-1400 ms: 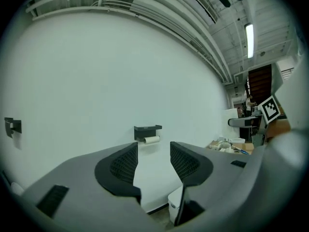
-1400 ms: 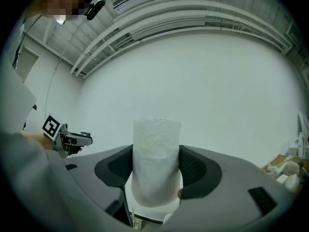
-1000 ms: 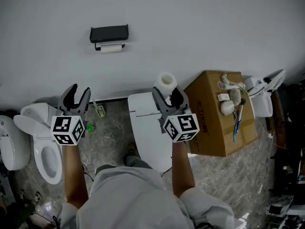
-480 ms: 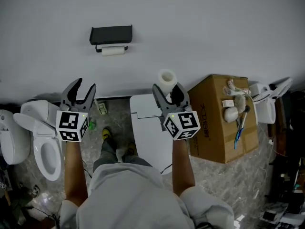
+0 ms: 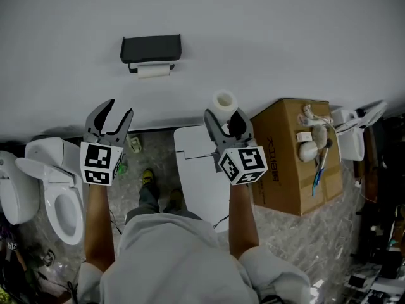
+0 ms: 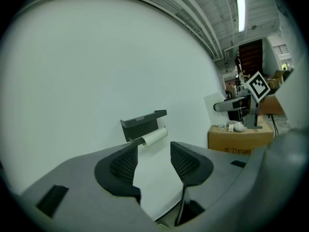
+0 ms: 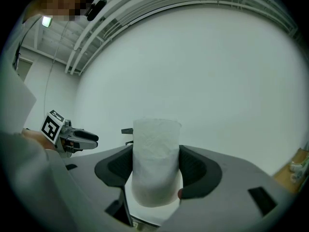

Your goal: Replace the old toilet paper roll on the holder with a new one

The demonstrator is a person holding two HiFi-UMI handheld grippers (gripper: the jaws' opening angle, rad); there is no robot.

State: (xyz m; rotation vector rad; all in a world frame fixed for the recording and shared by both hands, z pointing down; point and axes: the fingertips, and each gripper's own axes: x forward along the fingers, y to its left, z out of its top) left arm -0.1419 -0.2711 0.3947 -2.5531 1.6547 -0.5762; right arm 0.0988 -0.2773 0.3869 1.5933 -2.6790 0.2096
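A black holder (image 5: 150, 47) is fixed to the white wall, with a thin, nearly used-up roll (image 5: 154, 70) on its bar; the left gripper view shows the holder (image 6: 143, 123) and old roll (image 6: 154, 137) straight ahead. My left gripper (image 5: 111, 120) is open and empty, below and left of the holder. My right gripper (image 5: 226, 123) is shut on a full white toilet paper roll (image 5: 223, 104), held upright between both pads (image 7: 155, 167). The roll fills the middle of the right gripper view, and the left gripper (image 7: 72, 138) shows at its left.
A white toilet (image 5: 60, 185) stands at the lower left and another white toilet lid (image 5: 199, 170) lies under my right arm. A cardboard box (image 5: 288, 160) with small items on top sits at the right. The person's feet (image 5: 149, 182) stand on the marbled floor.
Both grippers have moved toward the wall, the left one rolling a little. The holder appears slightly nearer and more to the right. The new roll stays gripped in the right gripper.
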